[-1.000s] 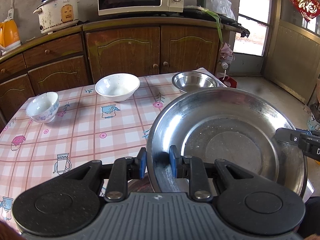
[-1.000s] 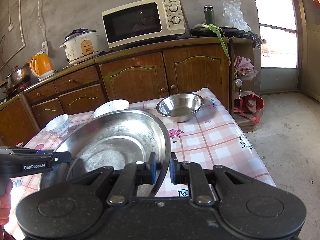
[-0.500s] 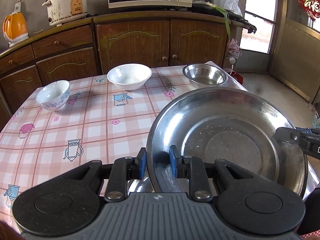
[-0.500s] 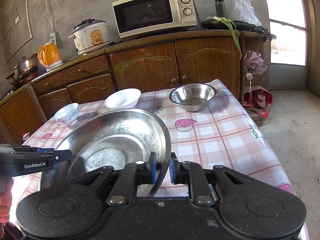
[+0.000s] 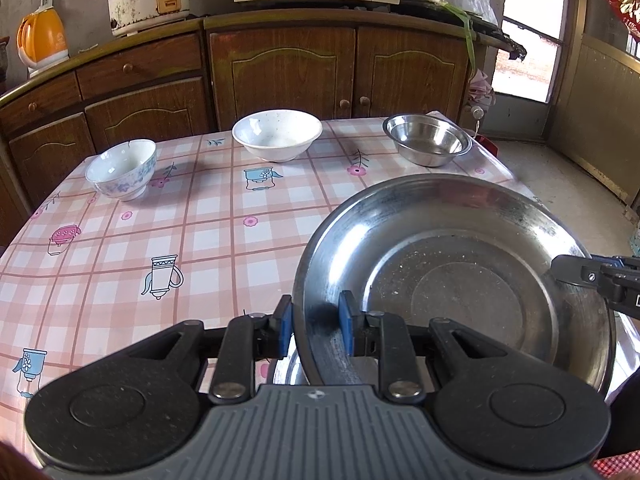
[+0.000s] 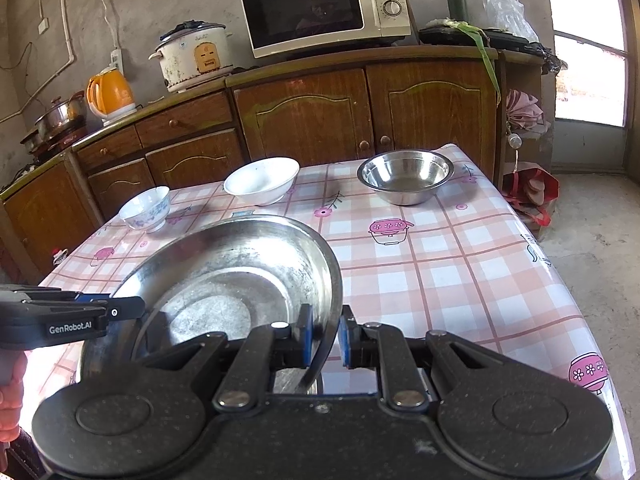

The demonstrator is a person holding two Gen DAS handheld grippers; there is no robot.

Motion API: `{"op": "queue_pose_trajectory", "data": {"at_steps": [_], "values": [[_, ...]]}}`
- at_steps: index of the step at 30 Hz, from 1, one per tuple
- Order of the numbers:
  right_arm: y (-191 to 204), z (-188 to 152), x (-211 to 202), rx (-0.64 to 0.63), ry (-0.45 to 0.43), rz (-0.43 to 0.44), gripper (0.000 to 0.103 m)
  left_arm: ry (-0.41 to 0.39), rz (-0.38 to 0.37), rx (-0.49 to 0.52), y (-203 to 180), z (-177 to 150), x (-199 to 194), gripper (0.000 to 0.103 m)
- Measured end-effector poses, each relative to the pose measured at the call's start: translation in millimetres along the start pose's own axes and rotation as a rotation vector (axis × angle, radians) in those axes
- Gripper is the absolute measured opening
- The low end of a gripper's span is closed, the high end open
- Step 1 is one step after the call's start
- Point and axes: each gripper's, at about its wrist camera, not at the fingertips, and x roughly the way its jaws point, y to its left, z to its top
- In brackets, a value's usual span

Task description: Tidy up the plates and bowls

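A big steel plate (image 5: 452, 280) is held up over the near edge of the table (image 5: 208, 240), at about 5 o'clock in the left wrist view. Its left rim is pinched by the left gripper (image 5: 316, 322). Its right rim is pinched by the right gripper (image 6: 323, 334). The plate is tilted a little. Another shiny dish (image 5: 286, 370) is partly seen just under it.

Three bowls are lined up at the far side of the table. A small flowered bowl (image 5: 122, 174) is seen at 10 o'clock. A white bowl (image 5: 277, 135) is seen at 12 o'clock. A steel bowl (image 5: 427, 140) is seen at 1 o'clock. They are well apart from each other.
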Motion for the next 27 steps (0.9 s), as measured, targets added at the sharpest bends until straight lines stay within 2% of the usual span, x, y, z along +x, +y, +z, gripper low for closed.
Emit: {"op": "queue_pose_trajectory", "data": {"at_steps": [27], "values": [[16, -34, 38, -0.035, 0.125, -0.003, 0.019, 0.107, 0.007, -0.020, 19, -35, 27, 0.025]]}}
